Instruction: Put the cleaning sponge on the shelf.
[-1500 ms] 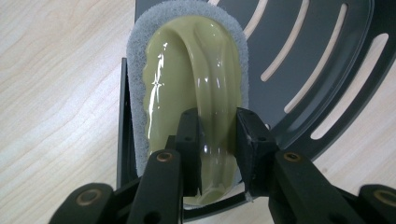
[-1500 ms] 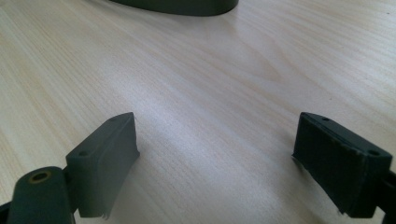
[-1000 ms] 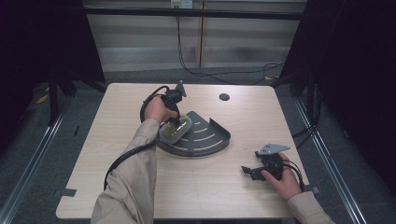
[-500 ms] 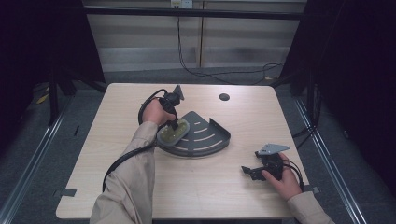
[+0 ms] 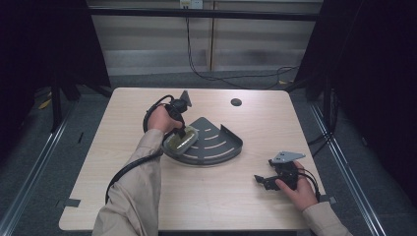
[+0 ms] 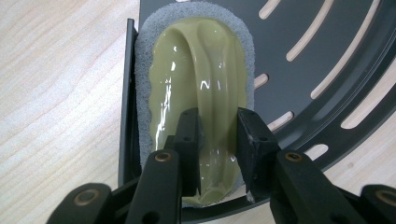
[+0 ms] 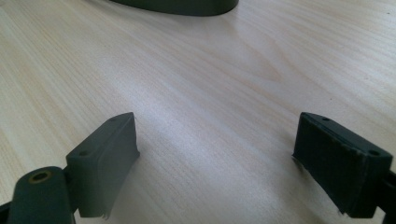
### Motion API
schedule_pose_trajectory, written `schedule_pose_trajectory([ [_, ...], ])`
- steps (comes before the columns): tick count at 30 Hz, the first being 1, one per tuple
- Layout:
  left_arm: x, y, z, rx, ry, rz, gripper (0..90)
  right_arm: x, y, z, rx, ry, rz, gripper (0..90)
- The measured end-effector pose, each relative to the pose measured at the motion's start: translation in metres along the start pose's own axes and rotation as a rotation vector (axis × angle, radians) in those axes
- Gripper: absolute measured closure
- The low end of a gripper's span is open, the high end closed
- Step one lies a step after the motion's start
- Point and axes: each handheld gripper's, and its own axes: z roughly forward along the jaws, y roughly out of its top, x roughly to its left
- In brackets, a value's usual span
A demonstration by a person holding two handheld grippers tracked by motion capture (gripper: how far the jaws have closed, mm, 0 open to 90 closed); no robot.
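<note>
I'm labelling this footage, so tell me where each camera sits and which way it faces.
High view: above the near edge, facing forward and down on the table; both sleeves show.
Left gripper view: on the left gripper, its jaws clamping the scrubber.
Right gripper view: low along bare wood, jaws apart.
All three show the rack.

Olive-green scrubber, perhaps grey-padded; dark slotted rack

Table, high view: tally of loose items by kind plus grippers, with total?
Dark slotted corner rack: 1
Olive-green scrub pad with handle, lying in the rack: 1
Grippers: 2, the left gripper on the pad's handle, the right gripper open over bare wood
Total: 4
</note>
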Motion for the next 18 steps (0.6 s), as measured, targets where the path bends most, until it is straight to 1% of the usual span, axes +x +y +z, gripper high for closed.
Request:
schedule_pose_trajectory([
  [5,0.0005,-0.0009,0.0003,0.004,0.002,0.001,71.0,0.0000,0.0000,0.0000,0.000,0.000,0.000,12.9],
  [8,-0.0002,-0.0025,0.0006,-0.002,-0.003,-0.014,70.9,0.0000,0.0000,0.0000,0.000,0.000,0.000,12.9],
  [11,0.0003,-0.0028,0.0001,-0.002,0.001,-0.010,70.7,0.0000,0.0000,0.0000,0.000,0.000,0.000,12.9],
  [15,0.0004,-0.0037,0.0001,-0.005,0.001,-0.012,70.6,0.0000,0.0000,0.0000,0.000,0.000,0.000,12.9],
  [18,0.0008,-0.0047,0.0007,-0.006,0.009,-0.015,69.8,0.0000,0.0000,0.0000,0.000,-0.001,0.000,12.9],
])
